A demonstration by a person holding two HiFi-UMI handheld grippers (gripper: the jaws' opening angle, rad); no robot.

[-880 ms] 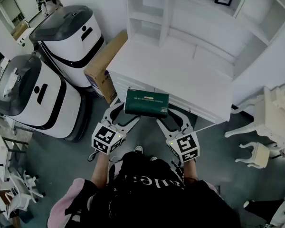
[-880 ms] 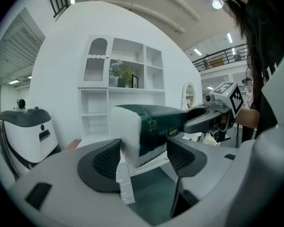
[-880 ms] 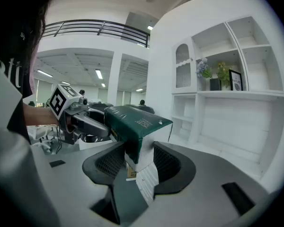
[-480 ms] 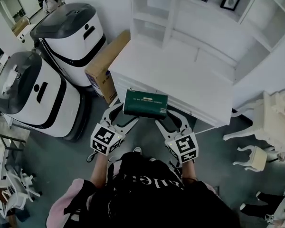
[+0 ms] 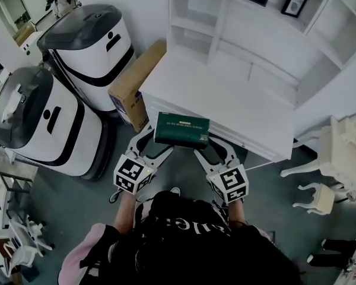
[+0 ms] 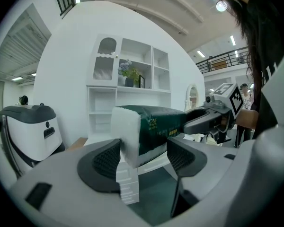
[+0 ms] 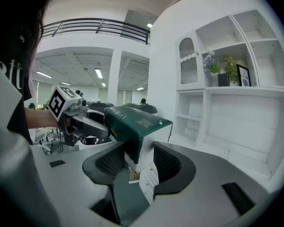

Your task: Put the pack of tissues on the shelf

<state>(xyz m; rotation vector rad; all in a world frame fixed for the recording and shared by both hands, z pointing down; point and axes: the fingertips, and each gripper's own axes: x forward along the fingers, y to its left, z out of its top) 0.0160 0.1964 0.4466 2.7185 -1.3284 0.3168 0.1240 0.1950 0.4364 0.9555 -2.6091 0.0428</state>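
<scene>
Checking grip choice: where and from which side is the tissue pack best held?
By its short ends, coming in from either side. The tissue pack is a long soft block held level; each end fits between the jaws of the left gripper and right gripper, as now.

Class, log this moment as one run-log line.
pack of tissues: held aloft | left gripper: gripping one end | right gripper: gripping other end | shelf: ahead, pack not placed

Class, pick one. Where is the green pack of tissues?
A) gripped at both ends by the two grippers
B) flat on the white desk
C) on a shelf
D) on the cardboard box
A: the left gripper and the right gripper each clamp one end of the pack of tissues.
</scene>
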